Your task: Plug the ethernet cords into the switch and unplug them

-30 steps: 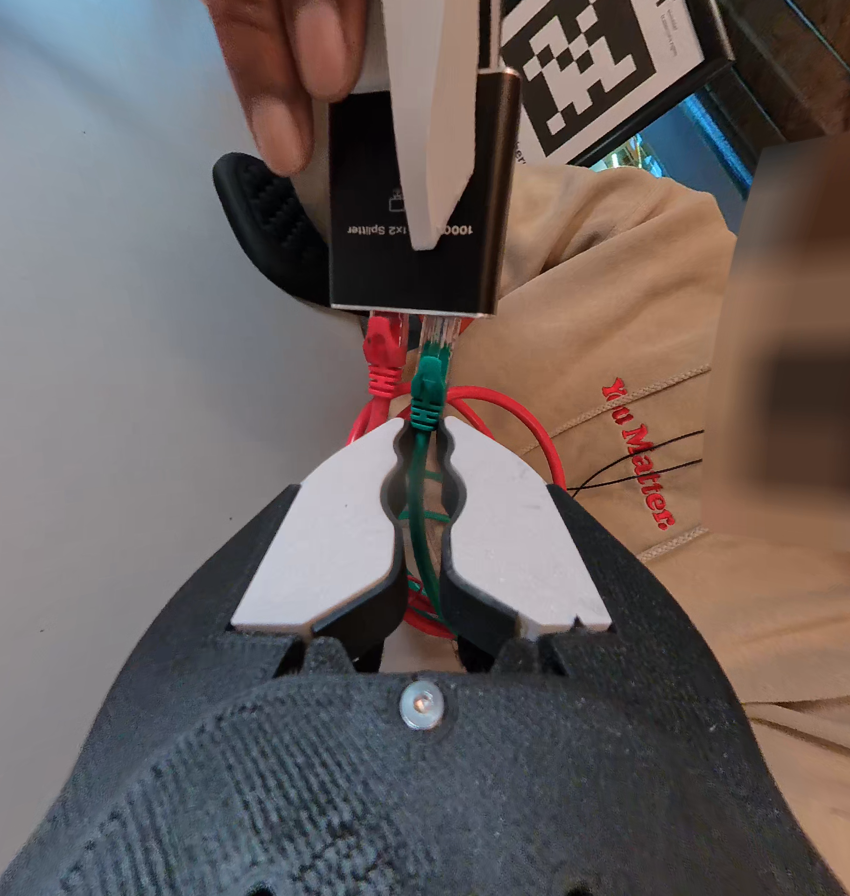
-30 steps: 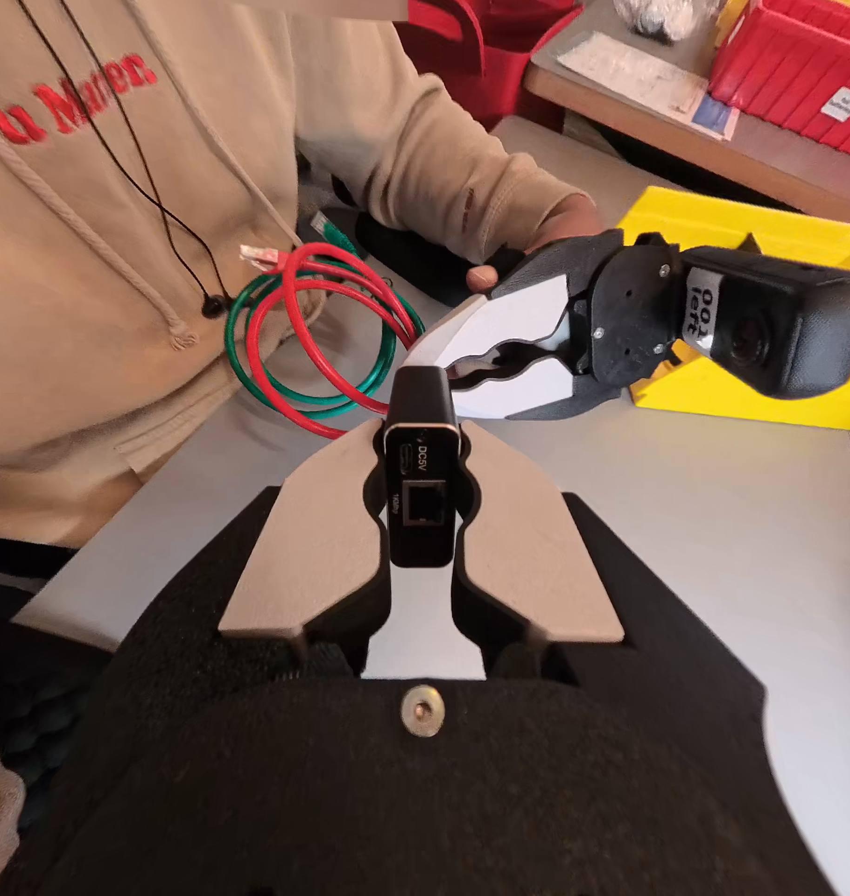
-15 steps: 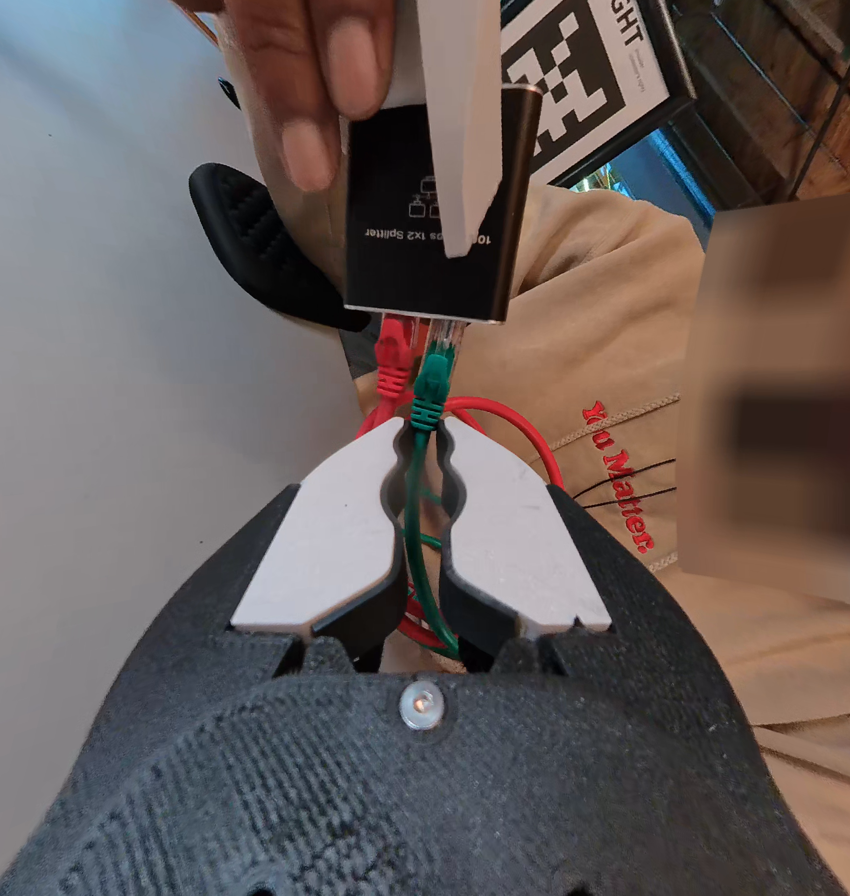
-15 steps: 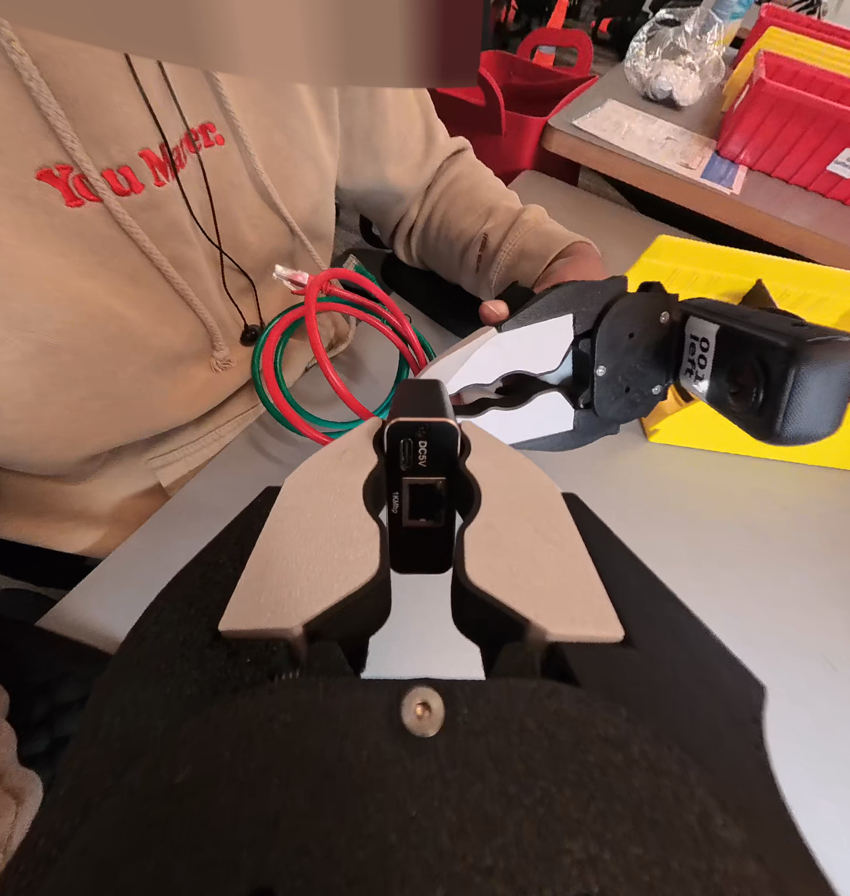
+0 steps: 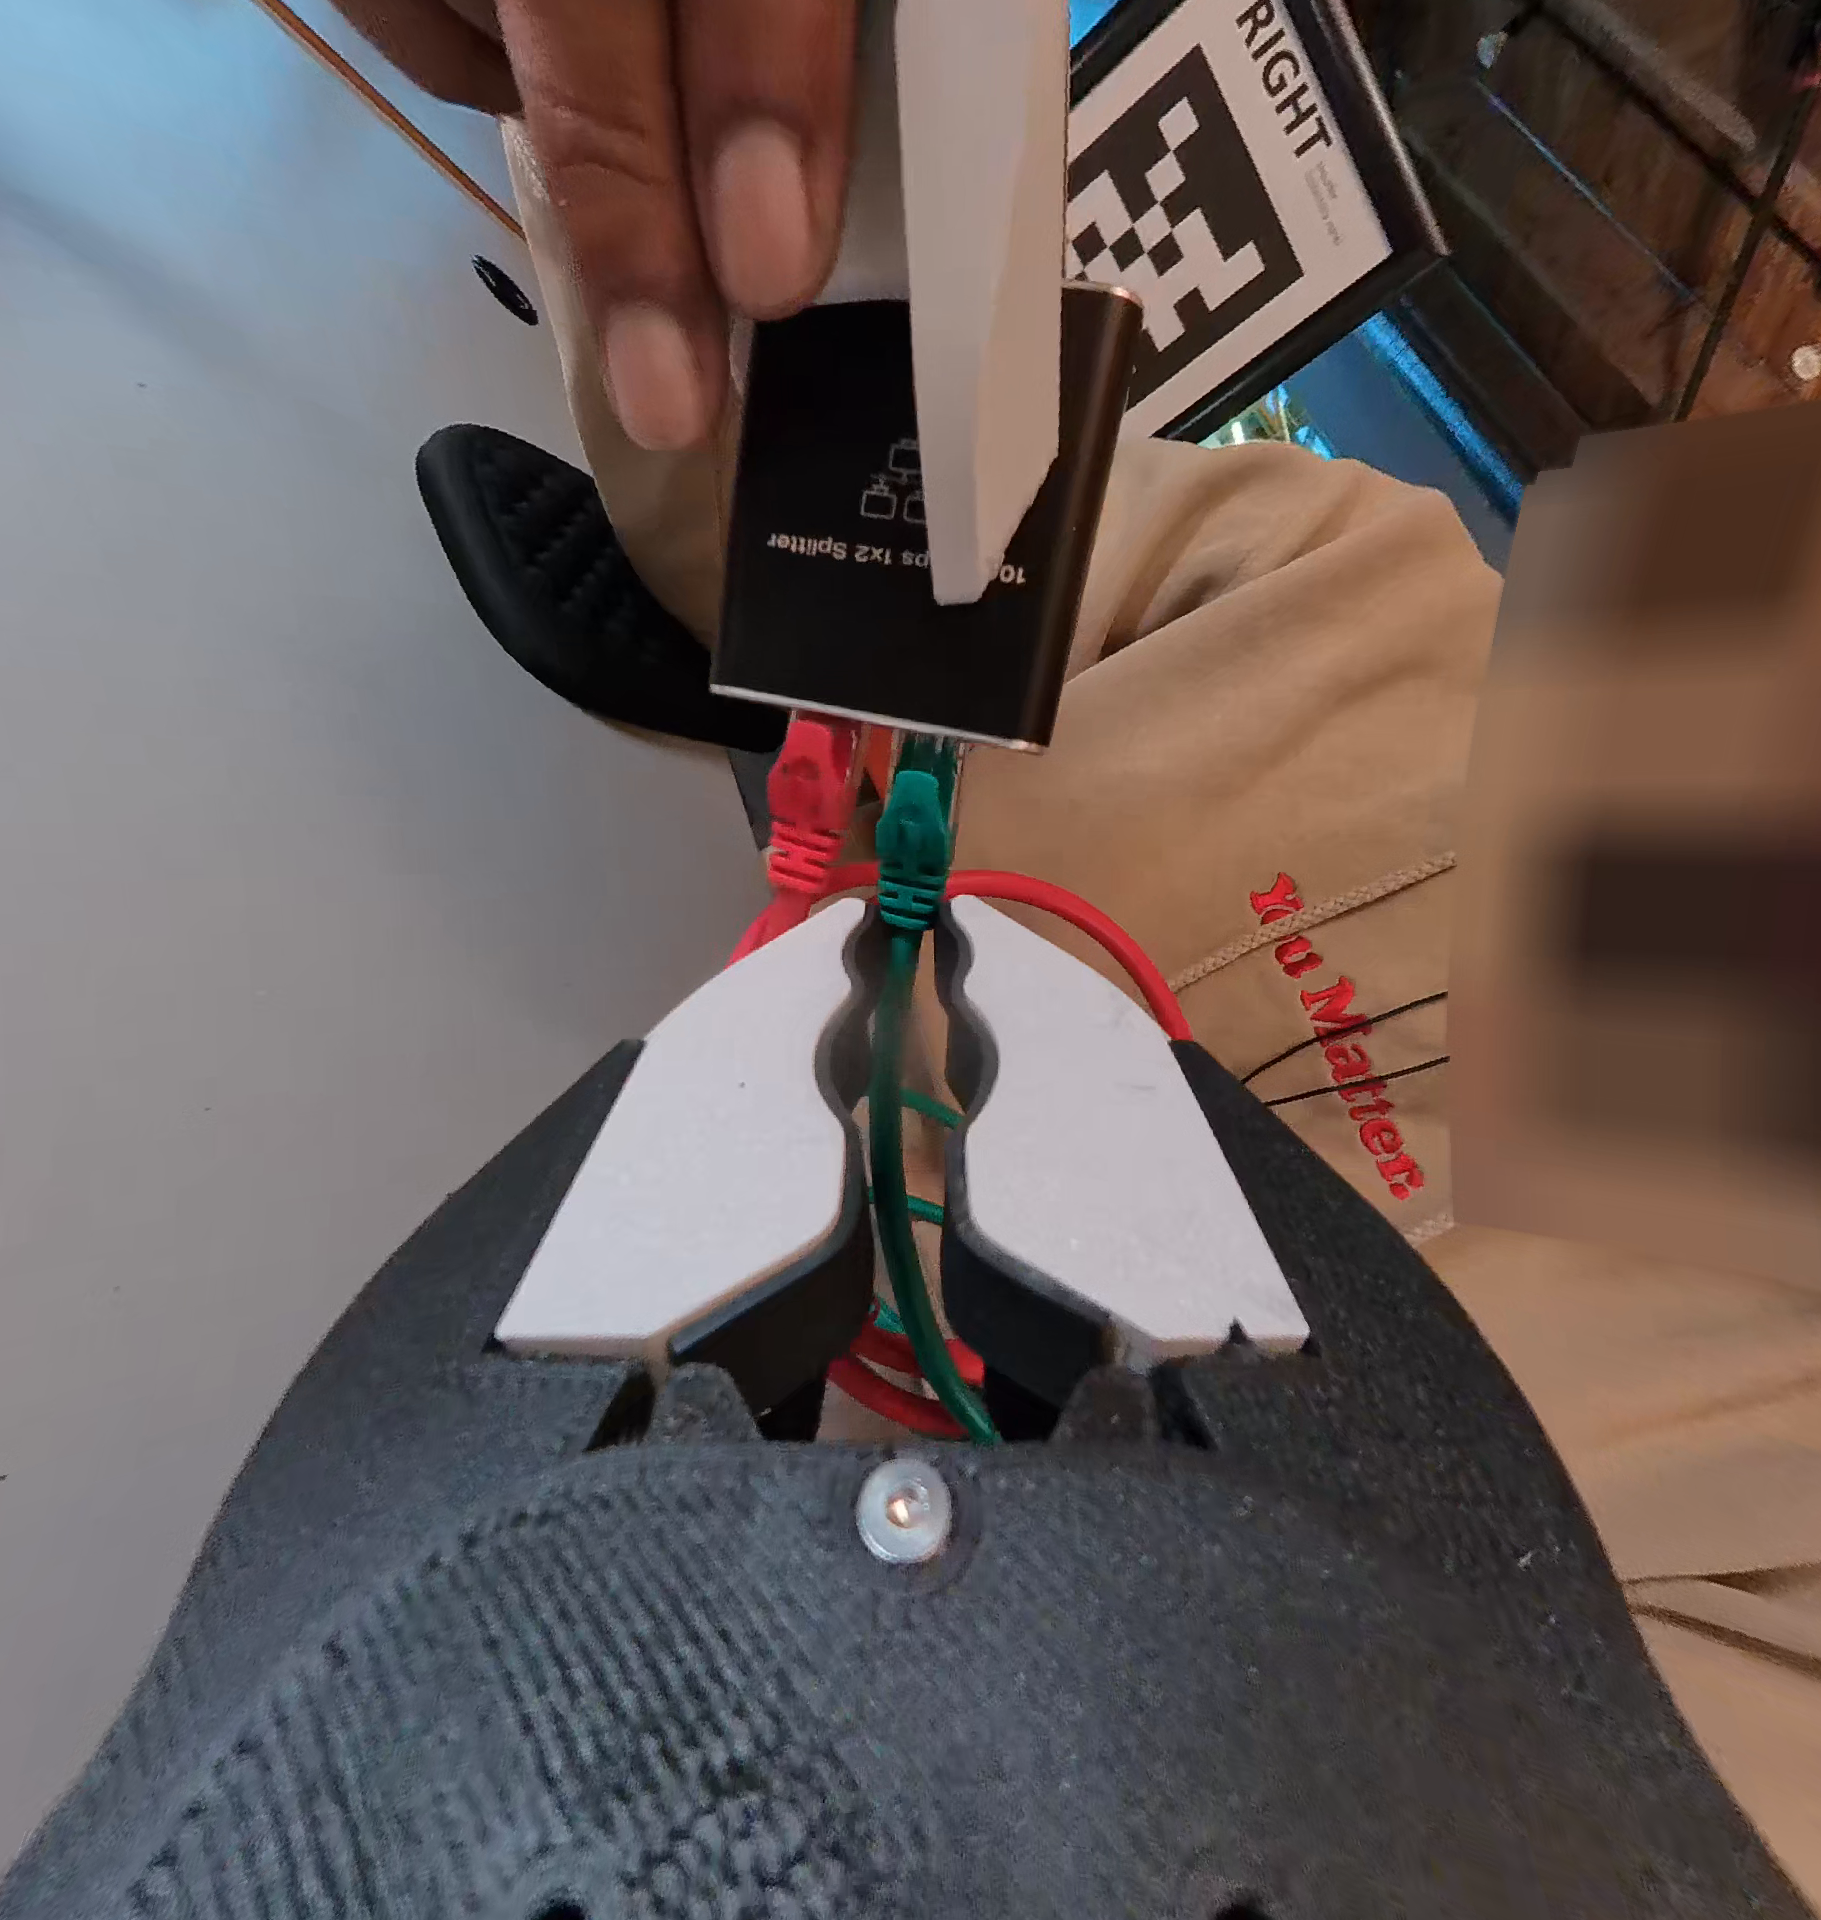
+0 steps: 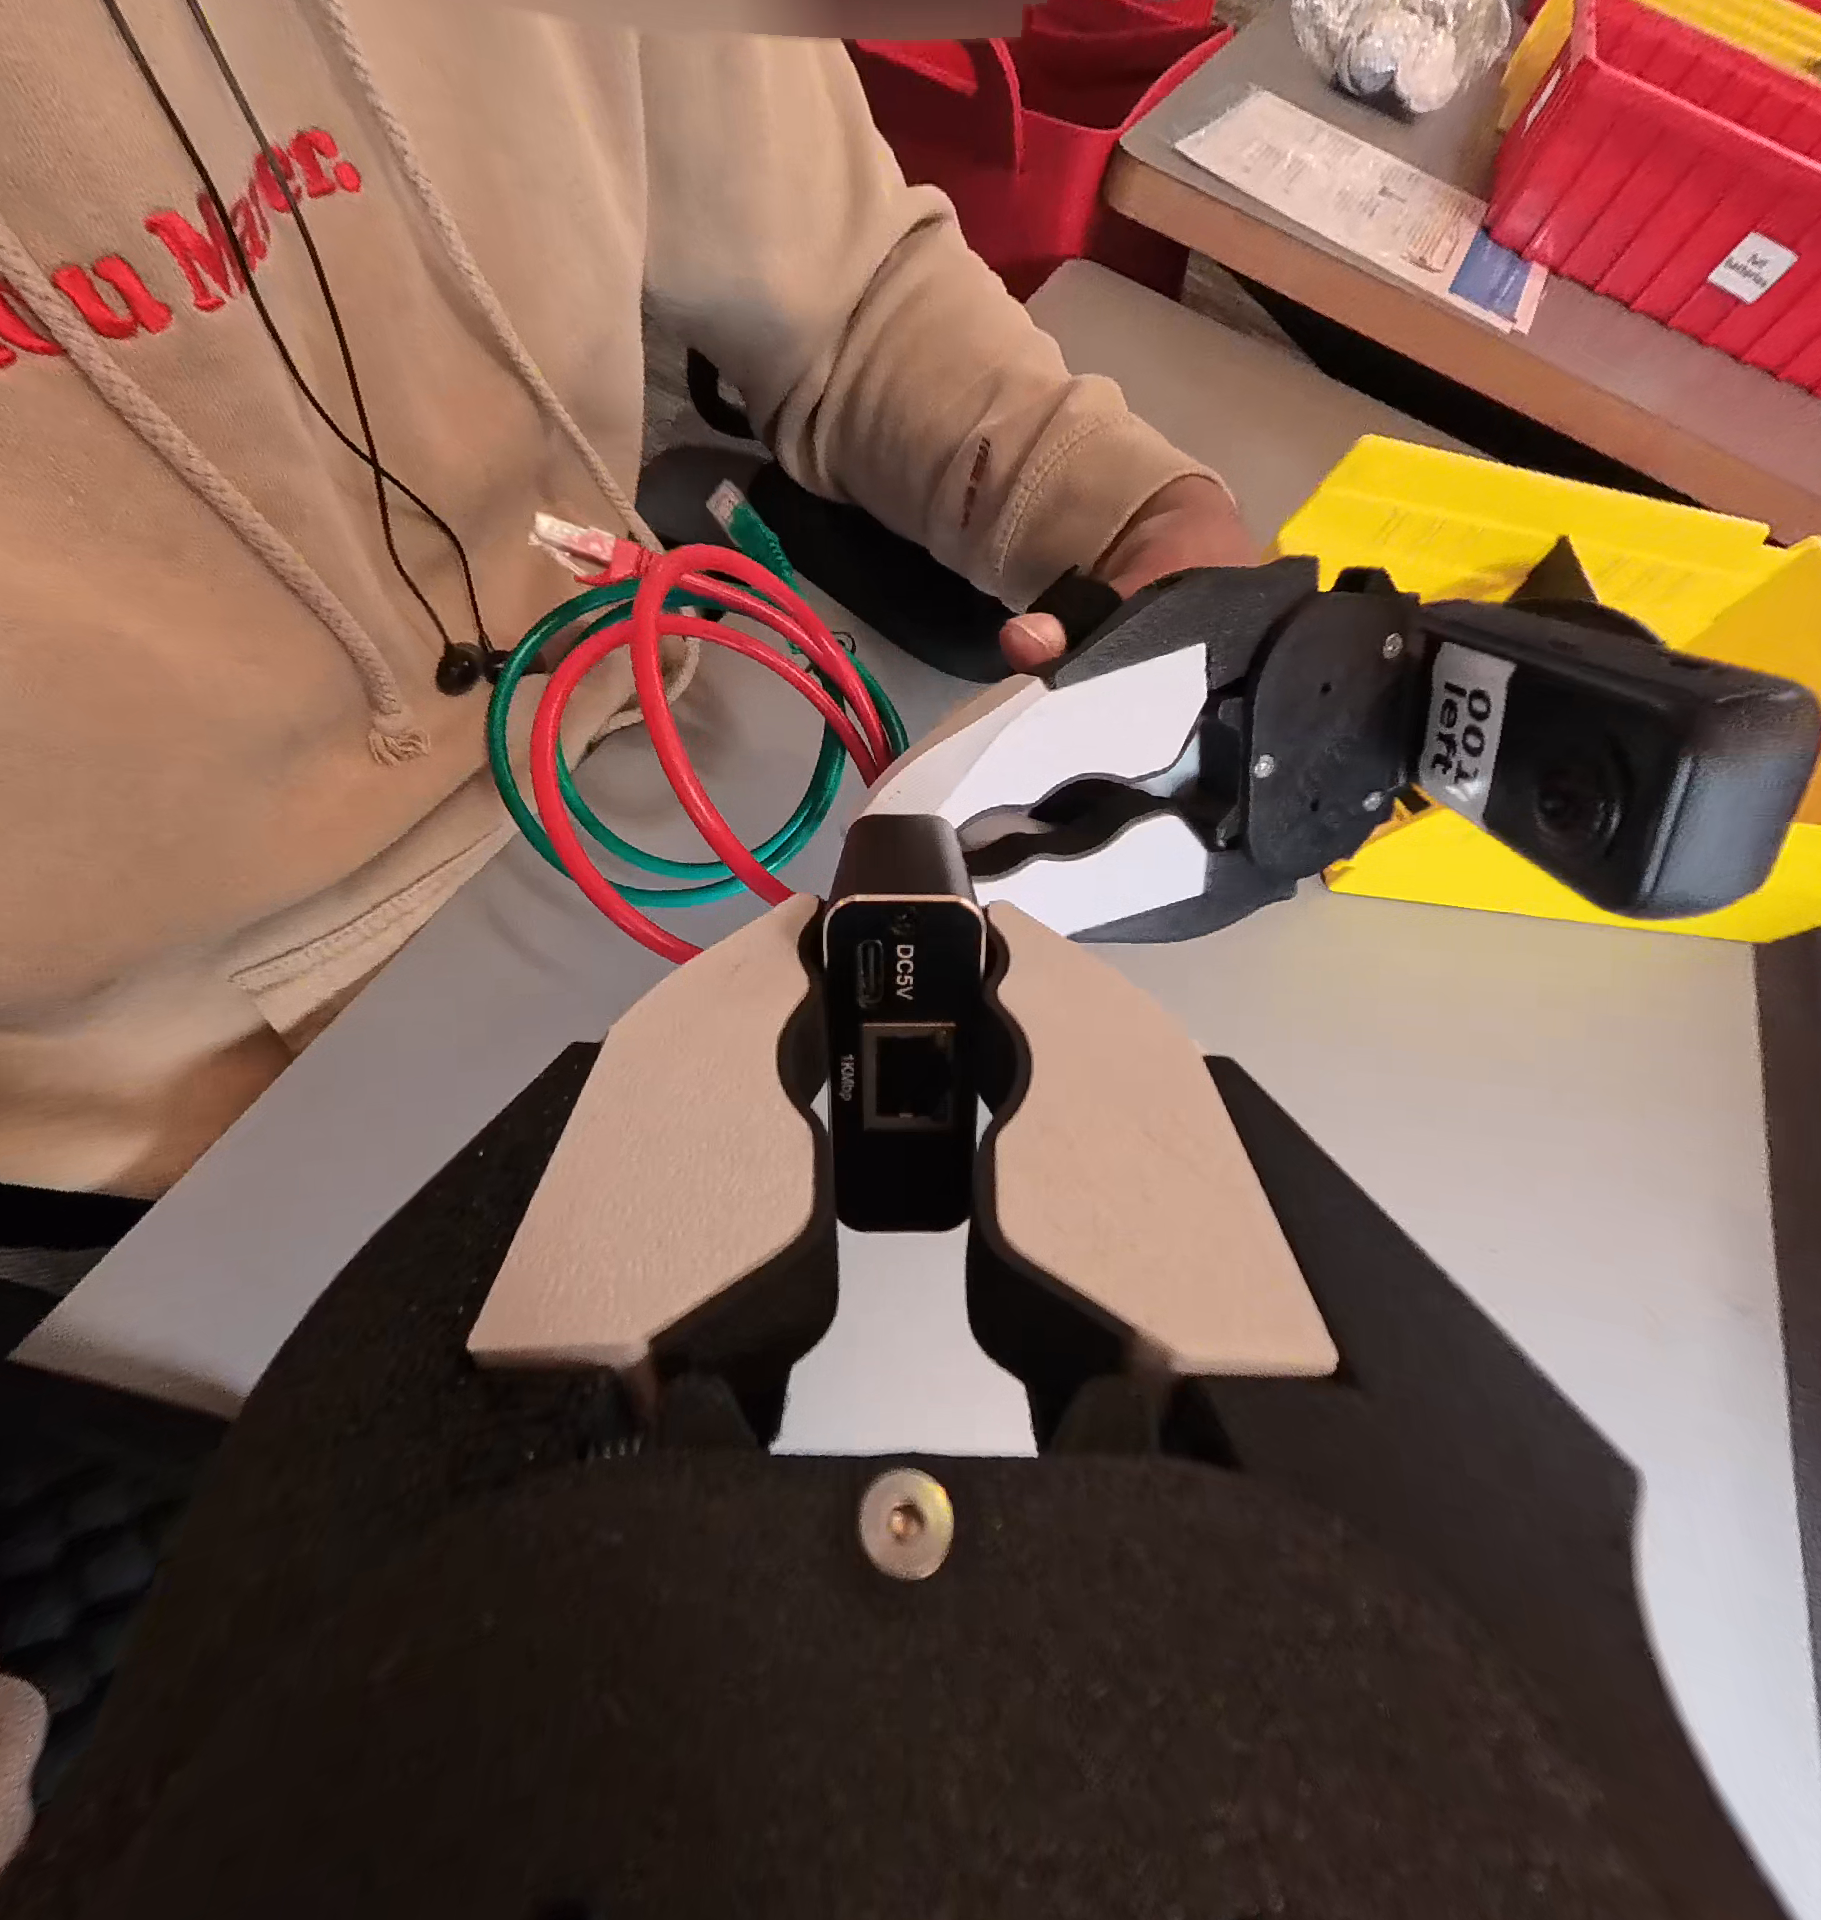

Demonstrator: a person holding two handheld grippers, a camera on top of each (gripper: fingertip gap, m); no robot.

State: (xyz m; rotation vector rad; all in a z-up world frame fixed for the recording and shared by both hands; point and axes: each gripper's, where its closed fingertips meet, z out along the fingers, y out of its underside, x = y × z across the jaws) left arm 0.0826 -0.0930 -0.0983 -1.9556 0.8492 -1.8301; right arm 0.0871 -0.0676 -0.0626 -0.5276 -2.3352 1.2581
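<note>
The black switch hangs in the air, and my right gripper is shut on it; one of its fingers crosses the switch face. In the right wrist view the switch shows an empty port facing me. A red plug and a green plug both sit in the switch's lower ports. My left gripper is shut on the green cord just behind its plug boot. It also shows in the right wrist view. The red and green cords hang in a coil.
A person in a beige hoodie is close behind the cords, with a hand by the switch. A yellow bin stands on the grey table behind the left gripper. Red bins stand on a farther table. Some 5 cm of space lies between my two pairs of fingers.
The green plug has gone deeper into the switch: the clear connector that showed between boot and switch is now almost hidden. Both grippers have kept their grips.
</note>
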